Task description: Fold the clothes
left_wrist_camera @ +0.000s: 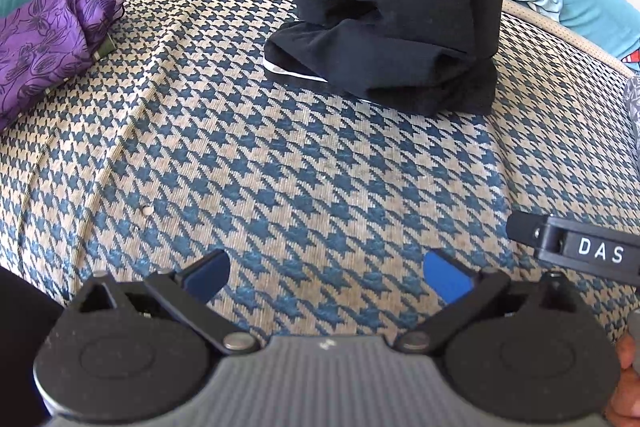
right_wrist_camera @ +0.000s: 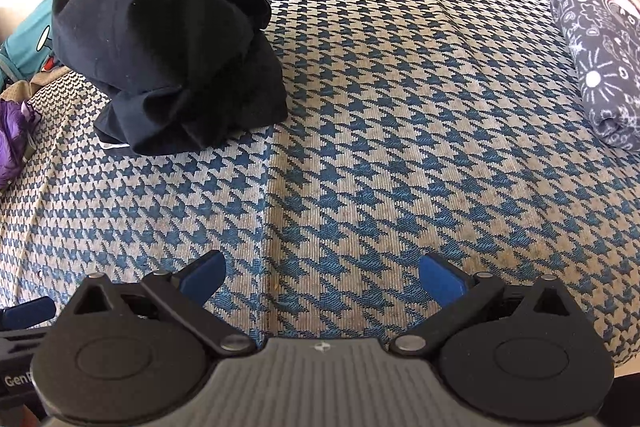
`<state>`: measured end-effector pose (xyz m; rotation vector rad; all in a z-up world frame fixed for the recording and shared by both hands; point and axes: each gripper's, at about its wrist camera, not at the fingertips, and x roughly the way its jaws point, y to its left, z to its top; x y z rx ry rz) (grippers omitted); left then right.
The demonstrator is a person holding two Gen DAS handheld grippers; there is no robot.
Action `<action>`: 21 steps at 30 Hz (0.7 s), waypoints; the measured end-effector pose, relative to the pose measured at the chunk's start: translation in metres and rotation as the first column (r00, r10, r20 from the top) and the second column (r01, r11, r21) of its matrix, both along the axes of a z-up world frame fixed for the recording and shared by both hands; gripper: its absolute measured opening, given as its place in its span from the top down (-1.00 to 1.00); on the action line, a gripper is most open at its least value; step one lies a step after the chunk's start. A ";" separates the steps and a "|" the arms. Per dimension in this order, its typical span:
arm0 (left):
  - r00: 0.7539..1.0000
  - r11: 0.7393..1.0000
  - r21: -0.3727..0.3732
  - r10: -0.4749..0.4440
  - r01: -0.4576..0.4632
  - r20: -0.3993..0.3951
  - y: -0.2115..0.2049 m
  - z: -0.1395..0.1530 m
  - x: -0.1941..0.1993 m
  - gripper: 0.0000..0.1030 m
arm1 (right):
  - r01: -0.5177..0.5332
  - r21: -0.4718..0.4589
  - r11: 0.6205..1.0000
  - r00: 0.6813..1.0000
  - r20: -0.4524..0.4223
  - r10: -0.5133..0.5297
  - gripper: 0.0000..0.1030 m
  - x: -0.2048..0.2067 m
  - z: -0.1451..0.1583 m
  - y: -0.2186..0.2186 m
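Currently: left gripper (left_wrist_camera: 326, 275) held spread, empty | right gripper (right_wrist_camera: 322, 277) held spread, empty | black garment (left_wrist_camera: 384, 11) heaped on houndstooth cushion (left_wrist_camera: 280, 163)

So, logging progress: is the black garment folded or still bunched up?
Bunched up. The black garment sits in a crumpled heap on the houndstooth cover, neither flat nor squared. Both jaws open, empty.

White letters "DAS" stand on the right gripper (left_wrist_camera: 576, 247) at the frame's right edge. "Gen", cut off, stands on the left gripper (right_wrist_camera: 20, 367) at lower left.
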<state>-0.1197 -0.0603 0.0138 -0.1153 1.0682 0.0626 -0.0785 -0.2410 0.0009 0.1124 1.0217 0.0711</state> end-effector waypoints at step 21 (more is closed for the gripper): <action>1.000 1.000 0.010 0.004 -0.004 -0.002 -0.003 0.000 -0.001 -1.00 | -0.005 0.005 1.000 1.000 -0.004 0.005 -1.00 0.001 -0.001 0.001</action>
